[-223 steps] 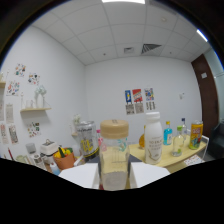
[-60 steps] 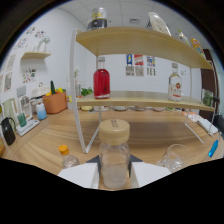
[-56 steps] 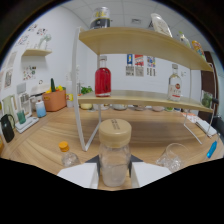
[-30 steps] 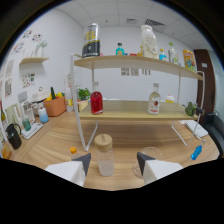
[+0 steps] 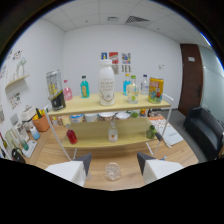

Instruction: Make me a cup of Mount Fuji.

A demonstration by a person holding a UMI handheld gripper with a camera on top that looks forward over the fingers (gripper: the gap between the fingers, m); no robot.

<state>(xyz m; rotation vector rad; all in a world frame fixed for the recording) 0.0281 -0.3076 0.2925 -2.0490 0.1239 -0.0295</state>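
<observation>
Currently the gripper [image 5: 113, 165] has its jaws spread wide and holds nothing; the two pale fingers [image 5: 70, 170] flank a clear gap. Between them, slightly ahead of the tips, a small clear glass [image 5: 113, 172] stands upright on the wooden table [image 5: 50, 150], its long axis vertical and its mouth pointing up, apart from both fingers. Judgement: this is probably the cup to be filled, though I cannot confirm it. Beyond the jaws and straight ahead rises a two-tier shelf [image 5: 145, 106]. On its top board, nearly in line with the jaws' centre, stands a tall white bottle [image 5: 106, 84], upright with cap up. Smaller bottles sit to either side of it. Judgement: any ingredient pick means reaching up and forward over the glass.
</observation>
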